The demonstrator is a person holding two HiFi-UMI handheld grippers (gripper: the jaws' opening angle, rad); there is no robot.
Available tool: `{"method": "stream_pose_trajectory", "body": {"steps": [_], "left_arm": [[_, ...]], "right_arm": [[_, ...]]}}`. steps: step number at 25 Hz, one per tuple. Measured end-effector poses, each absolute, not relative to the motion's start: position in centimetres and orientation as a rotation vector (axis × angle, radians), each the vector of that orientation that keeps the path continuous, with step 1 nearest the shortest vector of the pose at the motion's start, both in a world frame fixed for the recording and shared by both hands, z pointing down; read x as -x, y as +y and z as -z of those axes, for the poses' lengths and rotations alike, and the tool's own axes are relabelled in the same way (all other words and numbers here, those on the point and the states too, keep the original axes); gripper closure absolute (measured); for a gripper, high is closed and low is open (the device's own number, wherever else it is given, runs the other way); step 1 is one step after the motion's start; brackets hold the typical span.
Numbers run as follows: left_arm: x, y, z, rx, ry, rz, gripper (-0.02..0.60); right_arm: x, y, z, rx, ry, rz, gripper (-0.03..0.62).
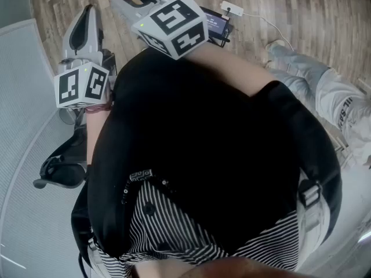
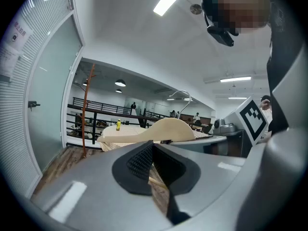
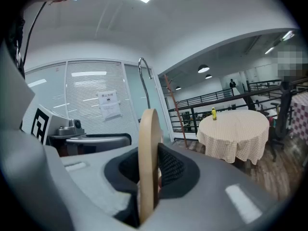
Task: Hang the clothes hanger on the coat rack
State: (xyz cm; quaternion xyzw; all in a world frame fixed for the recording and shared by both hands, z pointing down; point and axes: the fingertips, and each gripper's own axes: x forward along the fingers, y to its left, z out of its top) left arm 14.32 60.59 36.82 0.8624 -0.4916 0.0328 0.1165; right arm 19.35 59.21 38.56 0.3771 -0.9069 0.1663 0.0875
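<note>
Right gripper view shows the right gripper [image 3: 149, 150] clamped on the wooden hanger [image 3: 148, 126], held edge-on in the air below its metal hook [image 3: 143, 76]. It looks light, stiff and smooth, so gripping mid-body suits it. The left gripper [image 2: 153, 148] is closed and empty.

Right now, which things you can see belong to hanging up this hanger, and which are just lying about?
For the job: clothes hanger, clamped in the right gripper; coat rack.
Just lying about: round clothed table, yellow bottle on it, office chair, notice on the glass.
</note>
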Motion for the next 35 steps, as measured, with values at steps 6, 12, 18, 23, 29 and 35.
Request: {"method": "stream_pose_trajectory", "body": {"steps": [6, 12, 18, 23, 29, 35], "left_arm": [[-16.0, 59.9, -36.8, -2.515, -1.454, -0.093, 0.595], [-17.9, 59.6, -36.4, -2.518, -1.477, -0.067, 0.595], [-21.4, 59.8, -36.8, -2.513, -1.471, -0.081, 0.595], [-24.5, 59.3, -36.2, -2.513, -1.485, -0.135, 0.595], [-25.6, 58.8, -36.4, -2.532, -1.443, -0.126, 0.595], [-26.9, 56.6, -32.7, -2.596, -1.357, -0.131, 0.595]], "right_arm": [[-20.6, 58.6, -38.6, -1.094, -2.708, -0.491, 0.536], [-22.5, 58.4, -38.4, -1.091, -2.723, -0.49, 0.536], [-25.7, 58.7, -38.8, -1.082, -2.742, -0.514, 0.536], [-29.1, 58.1, -38.8, -1.086, -2.757, -0.564, 0.536], [-29.8, 58.1, -39.3, -1.109, -2.751, -0.573, 0.536], [-31.3, 56.3, -35.4, -1.197, -2.724, -0.57, 0.536]]}}
